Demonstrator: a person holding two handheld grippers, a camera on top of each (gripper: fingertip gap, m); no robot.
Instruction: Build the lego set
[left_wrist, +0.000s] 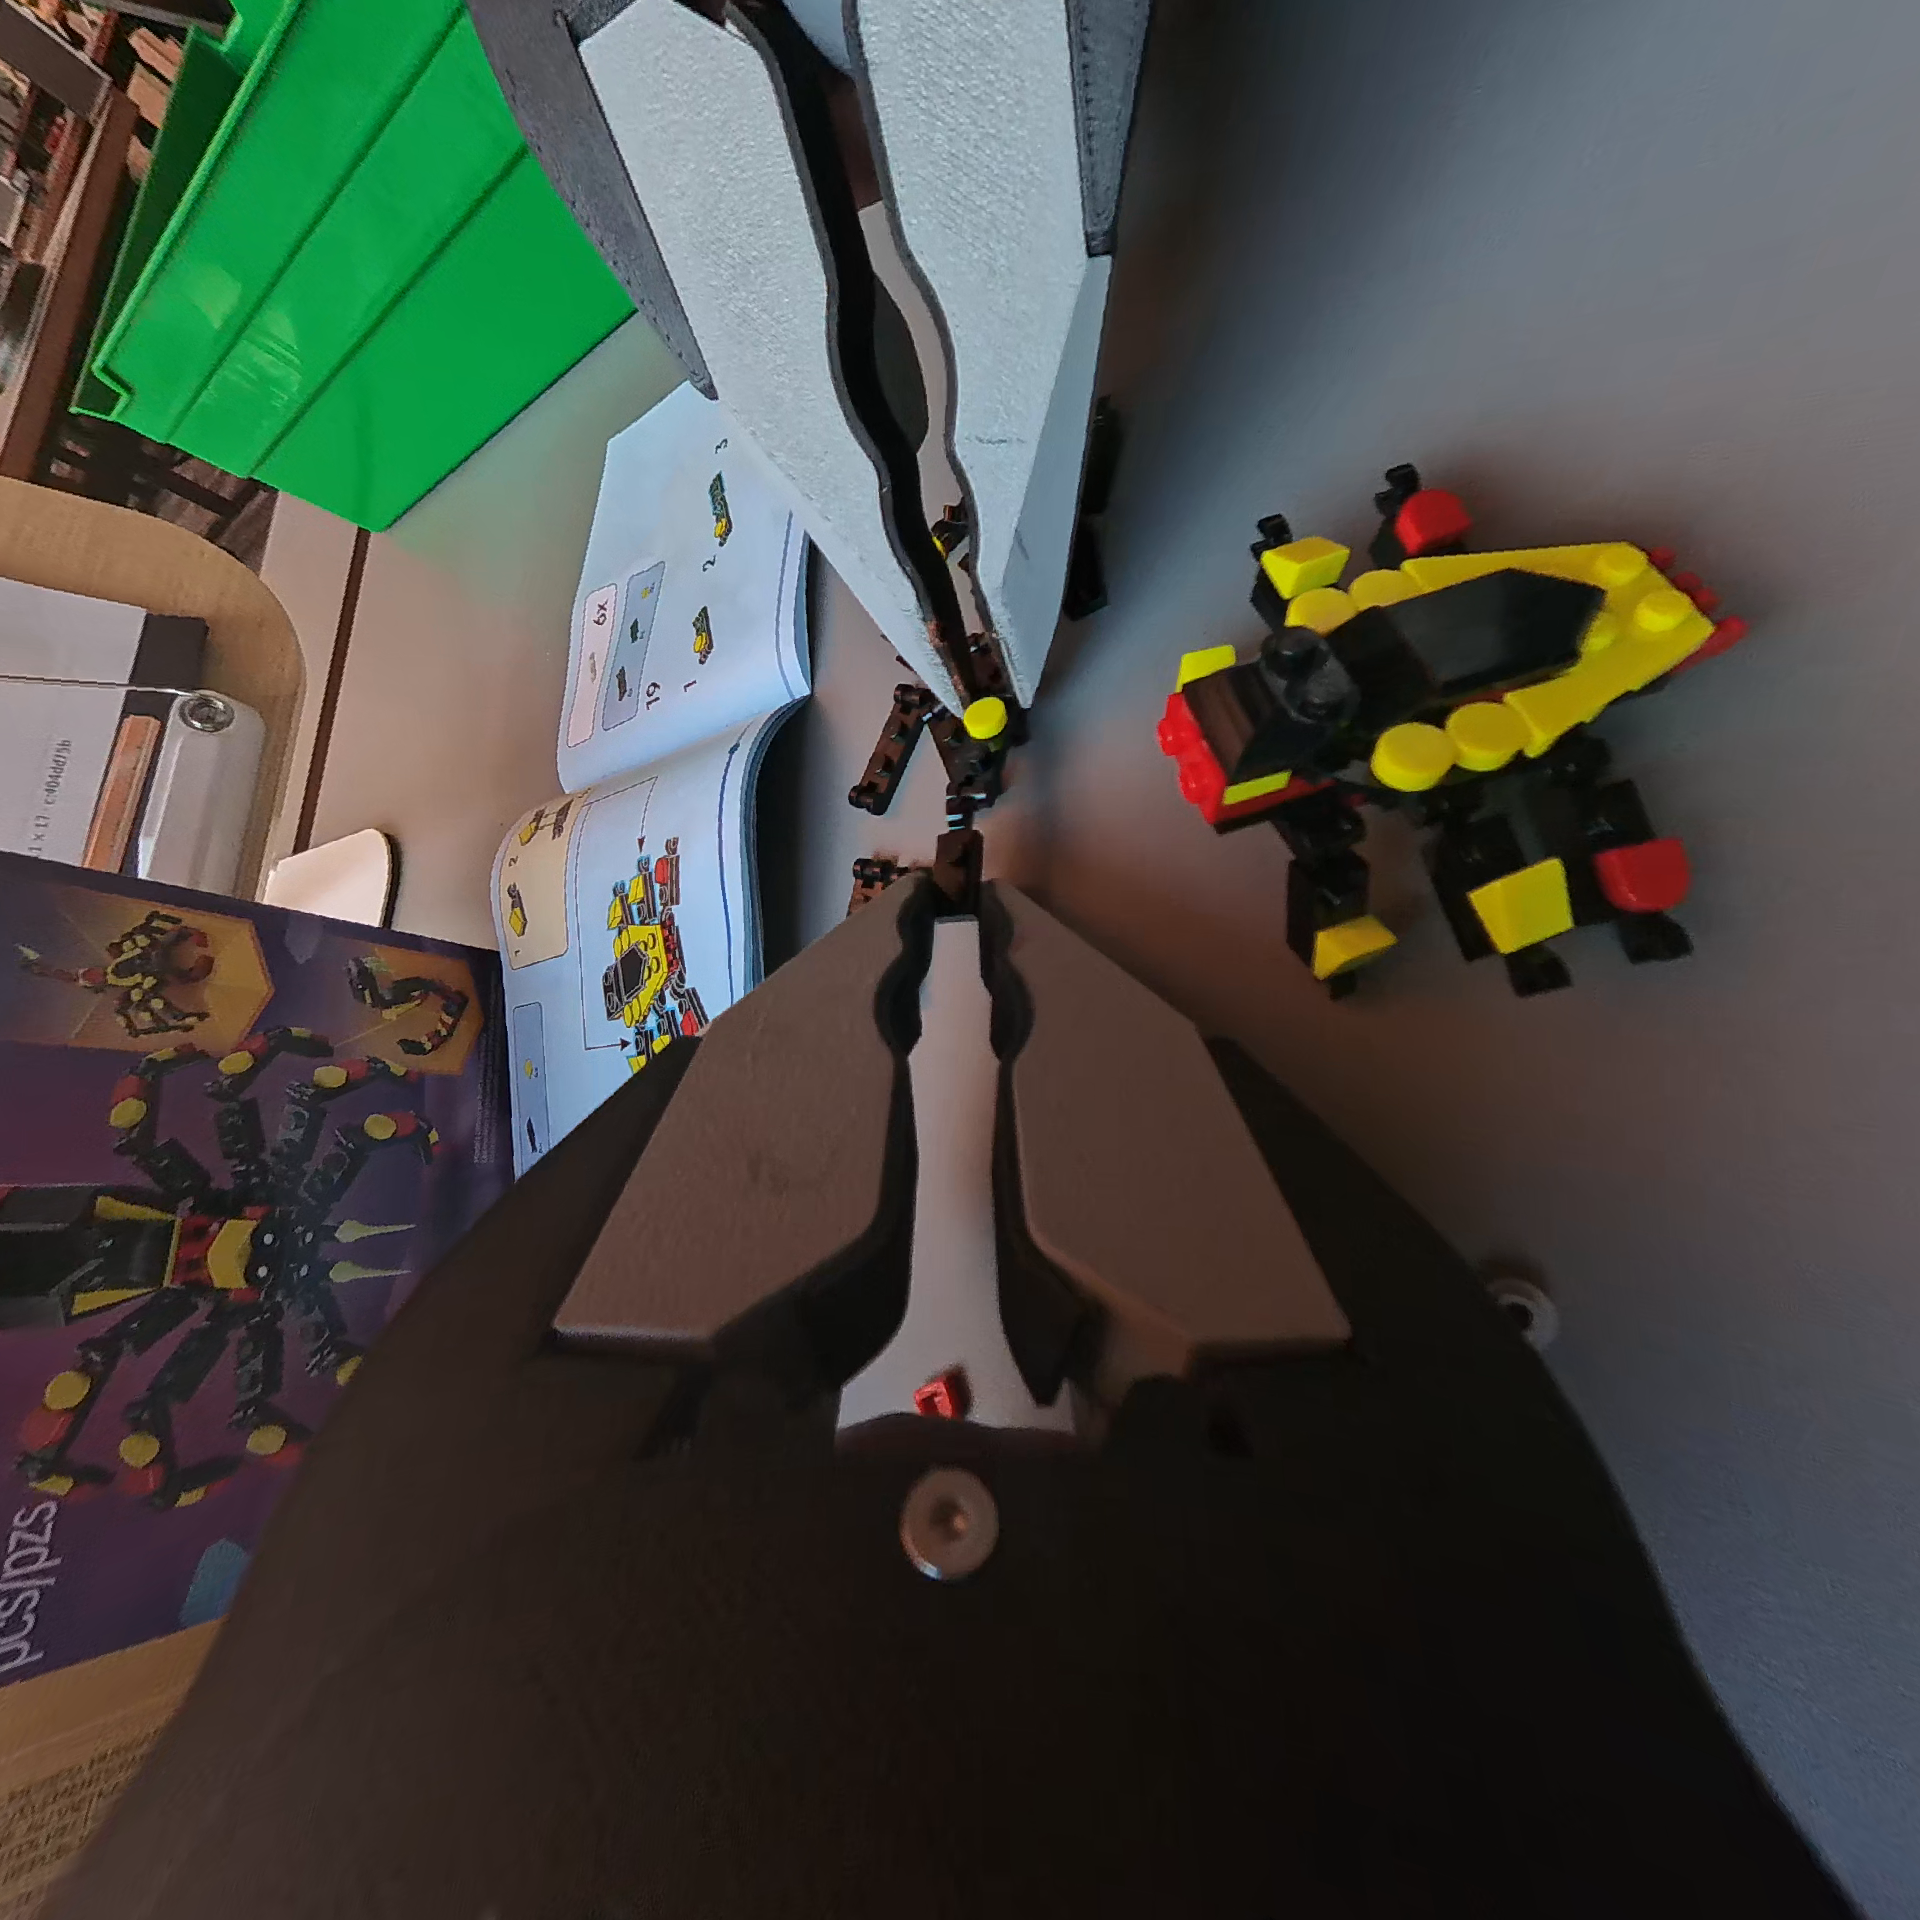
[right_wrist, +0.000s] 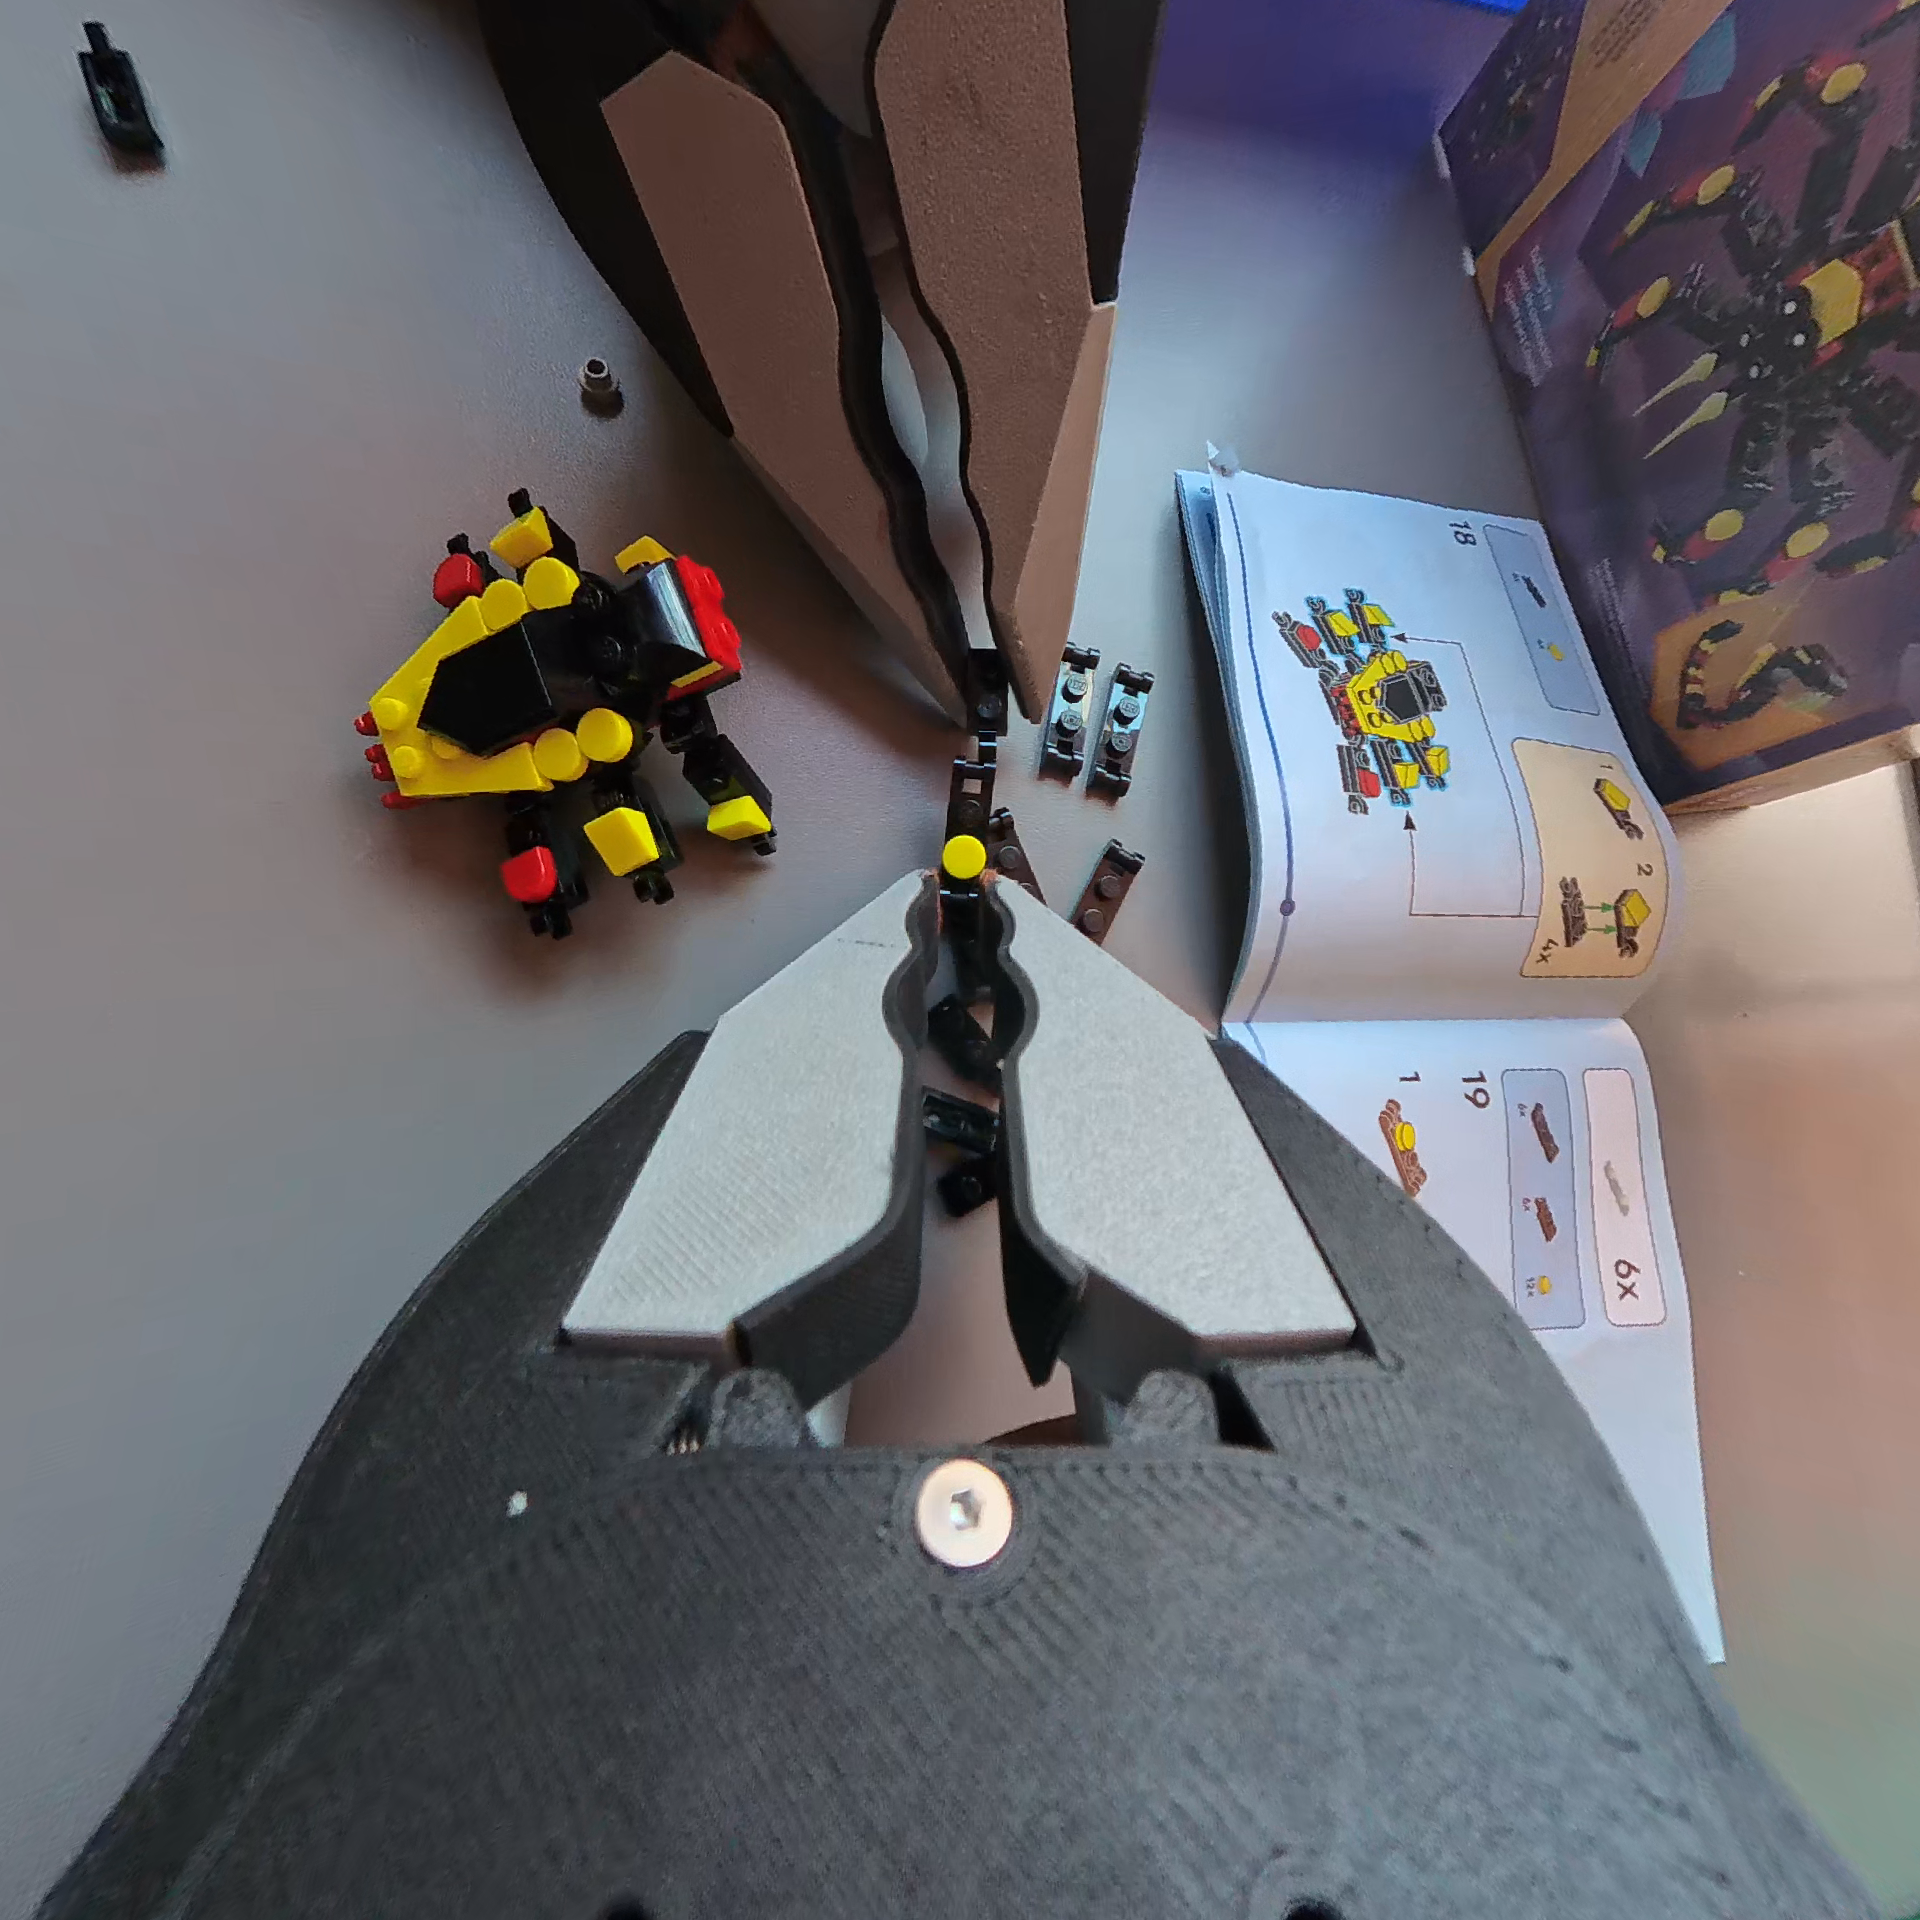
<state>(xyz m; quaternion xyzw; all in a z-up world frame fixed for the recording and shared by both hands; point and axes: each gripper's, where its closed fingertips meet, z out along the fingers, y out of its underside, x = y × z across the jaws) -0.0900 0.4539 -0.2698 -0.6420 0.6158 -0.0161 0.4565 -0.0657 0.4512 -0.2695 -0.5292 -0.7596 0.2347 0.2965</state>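
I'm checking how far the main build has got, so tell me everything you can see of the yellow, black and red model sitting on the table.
The yellow, black and red model is a partly built, glossy plastic brick body. A yellow wedge-shaped shell with round yellow studs along both edges surrounds a black angled centre piece. Red bricks sit at one end and small red points at the other. Short black leg stubs tipped with yellow and red slopes stick out on both sides. It rests on the grey table, apart from both grippers and the loose black parts.

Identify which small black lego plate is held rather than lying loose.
The black hinged plate chain with the round yellow stud, gripped endwise by both grippers; the other black plates lie on the grey table.
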